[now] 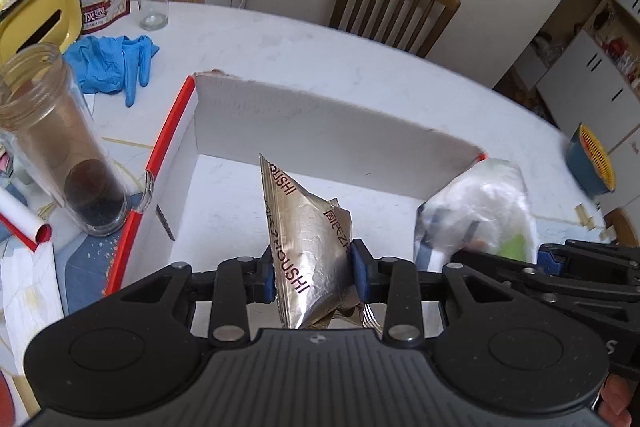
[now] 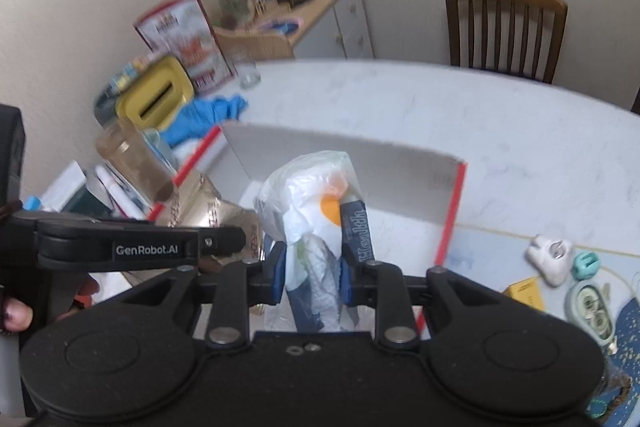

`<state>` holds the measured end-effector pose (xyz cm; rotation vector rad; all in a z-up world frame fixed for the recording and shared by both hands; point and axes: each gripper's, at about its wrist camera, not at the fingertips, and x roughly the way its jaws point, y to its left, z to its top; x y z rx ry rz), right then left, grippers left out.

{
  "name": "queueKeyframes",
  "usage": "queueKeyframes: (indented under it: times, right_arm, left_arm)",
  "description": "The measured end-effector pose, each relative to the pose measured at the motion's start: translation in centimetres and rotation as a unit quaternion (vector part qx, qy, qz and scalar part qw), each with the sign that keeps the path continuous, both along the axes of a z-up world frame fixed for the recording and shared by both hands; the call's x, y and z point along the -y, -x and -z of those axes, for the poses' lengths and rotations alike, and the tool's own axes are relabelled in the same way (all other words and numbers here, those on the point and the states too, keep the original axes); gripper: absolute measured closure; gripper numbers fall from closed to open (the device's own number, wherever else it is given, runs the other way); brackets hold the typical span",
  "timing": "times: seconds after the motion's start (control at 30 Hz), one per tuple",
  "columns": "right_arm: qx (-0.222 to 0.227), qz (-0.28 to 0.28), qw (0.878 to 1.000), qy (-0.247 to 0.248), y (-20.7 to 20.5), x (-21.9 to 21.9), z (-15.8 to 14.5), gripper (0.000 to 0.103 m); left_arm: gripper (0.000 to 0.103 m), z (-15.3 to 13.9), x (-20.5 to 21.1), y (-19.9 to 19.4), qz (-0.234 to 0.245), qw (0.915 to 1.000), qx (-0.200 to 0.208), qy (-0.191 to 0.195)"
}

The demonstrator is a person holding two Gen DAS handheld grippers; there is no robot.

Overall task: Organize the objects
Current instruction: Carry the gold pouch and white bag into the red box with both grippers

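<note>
My left claw (image 1: pixel 313 273) pinched the foil pouch (image 1: pixel 304 247) and my right claw (image 2: pixel 312 277) the plastic-wrapped bundle (image 2: pixel 316 211) over the box (image 1: pixel 320 123) (side by side), so I judged they might collide or the slippery bundle slip.

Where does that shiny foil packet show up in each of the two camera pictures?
Left wrist view: the foil packet is at centre bottom, clamped in the left gripper.
Right wrist view: the packet lies left of centre, behind the left gripper.
Shared landmark: the white box with red edges.
</note>
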<state>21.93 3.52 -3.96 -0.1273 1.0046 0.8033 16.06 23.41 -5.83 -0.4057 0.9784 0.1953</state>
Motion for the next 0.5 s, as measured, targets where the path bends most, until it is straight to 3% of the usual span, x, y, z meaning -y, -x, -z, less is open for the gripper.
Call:
queueKeyframes:
  times: [0.27, 0.5]
  right_arm:
    - [-0.012, -0.011, 0.998, 0.062, -0.4, -3.7, 3.5, 0.079]
    - [-0.018, -0.019, 0.995, 0.101, -0.8, -5.2, 5.7, 0.079]
  left_arm:
    - [0.068, 3.4, -1.2, -2.1, 0.023, 0.999, -0.038, -0.006]
    - [0.068, 4.7, -2.0, -3.0, 0.038, 0.998, -0.048, 0.012]
